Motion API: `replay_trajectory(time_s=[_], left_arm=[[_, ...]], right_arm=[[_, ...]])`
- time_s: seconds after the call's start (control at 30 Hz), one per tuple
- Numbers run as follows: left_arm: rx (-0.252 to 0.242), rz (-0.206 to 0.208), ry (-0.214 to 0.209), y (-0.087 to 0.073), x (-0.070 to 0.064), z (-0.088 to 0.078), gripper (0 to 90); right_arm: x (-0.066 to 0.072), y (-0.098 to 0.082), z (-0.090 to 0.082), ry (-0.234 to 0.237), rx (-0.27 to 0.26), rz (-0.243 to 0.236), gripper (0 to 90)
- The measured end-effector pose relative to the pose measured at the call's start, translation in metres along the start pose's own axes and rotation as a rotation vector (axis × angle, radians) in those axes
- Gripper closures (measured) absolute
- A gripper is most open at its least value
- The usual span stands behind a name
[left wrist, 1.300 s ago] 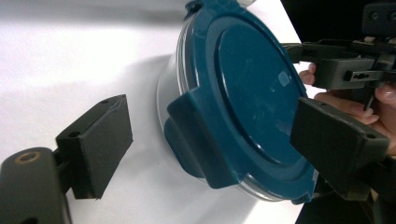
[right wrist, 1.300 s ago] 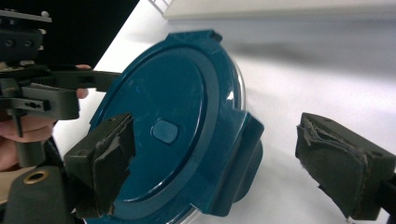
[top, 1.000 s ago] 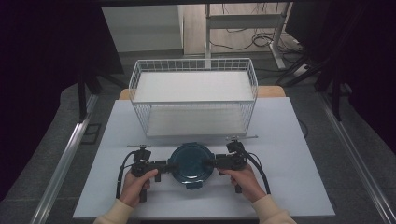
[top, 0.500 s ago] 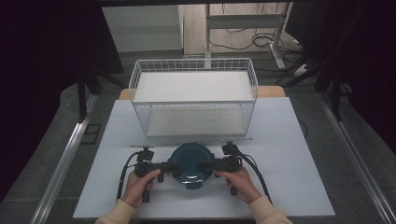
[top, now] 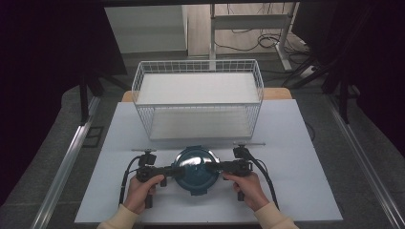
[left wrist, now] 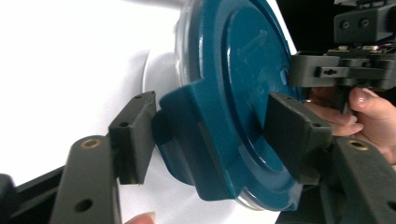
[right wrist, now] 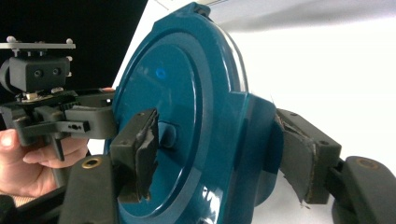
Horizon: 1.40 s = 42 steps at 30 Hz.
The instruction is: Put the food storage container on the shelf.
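Observation:
A round container with a dark teal lid sits near the table's front edge. My left gripper reaches in from the left. Its jaws have just been closing, and its pads now press on the lid's left latch, one under the flap and one on top of the lid. From the right, my right gripper straddles the opposite latch. Its jaws have also been closing and its pads touch the lid top and the flap's outer face. Each gripper view shows the other gripper across the lid.
A white wire basket stands just behind the container, open at the top with nothing inside. The white table has bare room left and right of the hands. Dark floor and a desk frame lie beyond.
Both pairs of jaws have narrowed onto the lid's side latches. The right hand has slid slightly inward toward the container. The container has stayed put.

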State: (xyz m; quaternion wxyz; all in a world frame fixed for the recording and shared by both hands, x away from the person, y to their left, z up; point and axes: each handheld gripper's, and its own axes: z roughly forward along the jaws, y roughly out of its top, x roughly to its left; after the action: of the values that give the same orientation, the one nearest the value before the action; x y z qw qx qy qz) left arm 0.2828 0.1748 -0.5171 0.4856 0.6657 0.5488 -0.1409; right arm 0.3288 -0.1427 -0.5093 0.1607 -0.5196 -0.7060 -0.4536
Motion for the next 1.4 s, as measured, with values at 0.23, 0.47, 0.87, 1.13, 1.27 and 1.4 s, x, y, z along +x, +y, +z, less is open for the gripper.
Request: replay_trajectory(time_s=[0.23,0.47,0.87,1.13,1.27,1.4], left_arm=[[-0.025,-0.019,-0.032,-0.004,0.001,-0.005,41.8],[-0.025,-0.002,-0.028,-0.006,-0.002,-0.007,42.3],[-0.046,0.011,-0.026,-0.006,-0.004,-0.013,43.3],[-0.056,0.044,-0.029,-0.006,-0.015,-0.019,43.6],[-0.076,0.076,-0.03,-0.004,-0.024,-0.025,43.7],[-0.08,0.084,-0.035,-0.003,-0.026,-0.026,43.7]], right_arm=[[0.005,-0.007,-0.007,-0.002,-0.016,-0.042,36.2],[0.009,-0.01,-0.009,-0.002,-0.026,-0.088,36.3],[0.018,-0.011,-0.01,-0.009,-0.033,-0.156,36.8],[0.026,-0.009,-0.017,-0.01,-0.055,-0.206,37.2],[0.034,-0.006,-0.023,-0.008,-0.077,-0.254,37.3],[0.04,-0.005,-0.028,-0.014,-0.087,-0.285,37.3]])
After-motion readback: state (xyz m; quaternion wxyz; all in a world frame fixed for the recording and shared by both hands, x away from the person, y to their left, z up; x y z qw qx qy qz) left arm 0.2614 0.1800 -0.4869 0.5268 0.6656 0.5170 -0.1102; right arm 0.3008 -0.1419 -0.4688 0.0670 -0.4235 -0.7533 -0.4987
